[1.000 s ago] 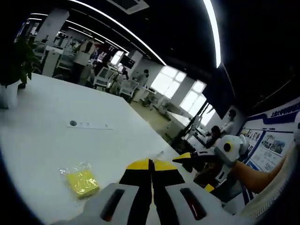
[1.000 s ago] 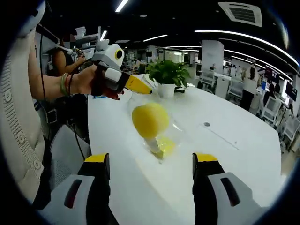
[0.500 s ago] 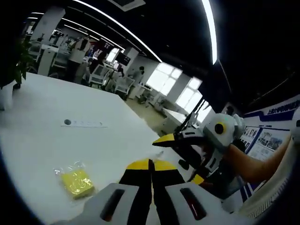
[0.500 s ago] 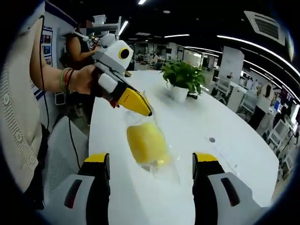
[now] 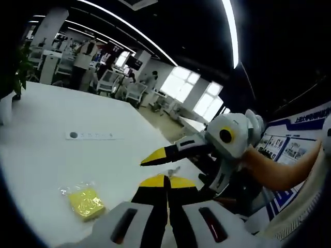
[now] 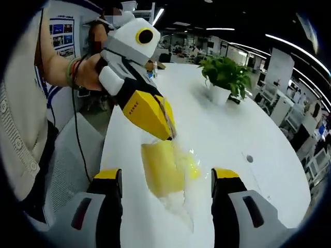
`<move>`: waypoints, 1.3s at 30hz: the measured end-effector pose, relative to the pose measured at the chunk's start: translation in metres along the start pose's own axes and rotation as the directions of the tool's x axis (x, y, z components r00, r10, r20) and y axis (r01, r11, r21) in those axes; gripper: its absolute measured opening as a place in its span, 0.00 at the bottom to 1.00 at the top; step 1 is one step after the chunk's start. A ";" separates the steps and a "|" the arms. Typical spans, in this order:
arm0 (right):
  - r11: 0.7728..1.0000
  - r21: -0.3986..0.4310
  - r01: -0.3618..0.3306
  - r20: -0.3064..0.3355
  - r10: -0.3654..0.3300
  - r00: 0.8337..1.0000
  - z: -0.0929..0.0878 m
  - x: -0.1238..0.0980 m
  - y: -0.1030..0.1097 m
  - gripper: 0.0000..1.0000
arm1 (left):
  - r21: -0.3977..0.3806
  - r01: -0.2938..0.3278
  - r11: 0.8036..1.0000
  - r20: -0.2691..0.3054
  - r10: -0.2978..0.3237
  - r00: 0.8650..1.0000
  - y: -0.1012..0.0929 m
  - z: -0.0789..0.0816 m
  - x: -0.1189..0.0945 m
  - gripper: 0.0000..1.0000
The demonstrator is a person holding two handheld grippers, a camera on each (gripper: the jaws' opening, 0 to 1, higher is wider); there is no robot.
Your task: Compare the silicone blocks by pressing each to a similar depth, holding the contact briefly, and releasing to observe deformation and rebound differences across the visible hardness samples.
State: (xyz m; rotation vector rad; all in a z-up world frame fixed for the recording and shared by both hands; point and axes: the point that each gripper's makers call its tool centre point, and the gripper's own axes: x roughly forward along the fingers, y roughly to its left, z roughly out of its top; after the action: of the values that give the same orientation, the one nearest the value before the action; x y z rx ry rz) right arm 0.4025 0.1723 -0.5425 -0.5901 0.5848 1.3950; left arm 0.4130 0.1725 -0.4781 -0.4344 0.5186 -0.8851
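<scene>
Held block: a yellow silicone block (image 6: 161, 168) in a clear plastic bag (image 6: 178, 199), hanging in the air ahead of the right gripper (image 6: 166, 178) and between the lines of its two fingers, nearer the left finger (image 6: 106, 181) than the right one; touched by neither.

Grip on it: pinched at the bag's top edge by the left gripper (image 6: 168, 134), seen in the right gripper view reaching in from the upper left; yellow tips pressed together on the plastic just above the block.

Left gripper, own view: fingers closed tip to tip (image 5: 166, 182), a thin dark seam between them (the bag itself hard to make out here, only a small glint of plastic just above the tips).

Right gripper: fingers wide apart, empty, yellow pads facing each other across the gap; seen also in the left gripper view (image 5: 147, 161), coming in from the right, tips pointing over the table, gap between its tips too narrow in that angle to judge.

Second block: another yellow block in a bag (image 5: 85, 201), lying flat on the white table (image 5: 62, 155), left of and below the left gripper's fingertips, well apart from them.

Hands: one hand (image 6: 90, 72) with bracelets around the left gripper's handle; a forearm (image 5: 274, 173) behind the right gripper.

Beyond the fingers: a potted plant (image 6: 225, 77) on the table, far past the held block.
</scene>
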 end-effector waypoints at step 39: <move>0.974 0.025 -0.224 -0.168 0.225 0.960 -0.017 0.029 0.016 0.15 | -0.003 0.040 0.999 -0.035 -0.040 0.999 0.003 -0.009 0.002 0.00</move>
State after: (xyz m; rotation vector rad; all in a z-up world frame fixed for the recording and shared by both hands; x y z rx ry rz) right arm 0.3886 0.1827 -0.5757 -0.6573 0.8129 1.5648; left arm 0.4111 0.1711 -0.4875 -0.4334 0.5447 -0.9321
